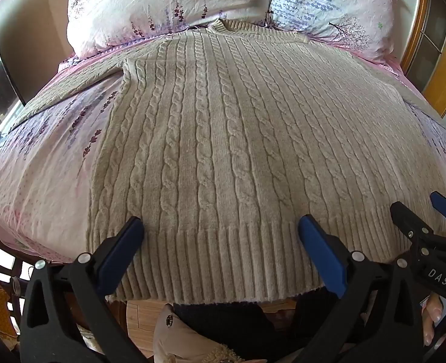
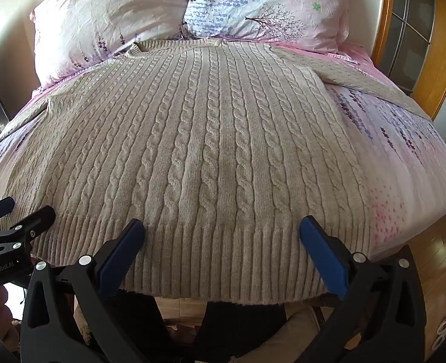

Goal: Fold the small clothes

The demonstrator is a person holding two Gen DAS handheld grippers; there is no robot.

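A beige cable-knit sweater (image 1: 223, 139) lies flat on the bed, collar toward the pillows, ribbed hem hanging over the near edge; it also fills the right wrist view (image 2: 210, 151). Its sleeves spread out to both sides. My left gripper (image 1: 221, 227) is open, its blue pads wide apart above the hem's left part. My right gripper (image 2: 223, 227) is open above the hem's right part; it also shows in the left wrist view (image 1: 419, 208). The left gripper shows at the left edge of the right wrist view (image 2: 20, 208). Neither holds anything.
The bed has a pink floral sheet (image 1: 41, 175). Two floral pillows (image 1: 168, 3) (image 2: 268, 0) stand at the head. A wooden door frame (image 2: 434, 54) is on the right. The wooden floor (image 2: 428, 260) and a person's legs (image 1: 223, 326) are below the near edge.
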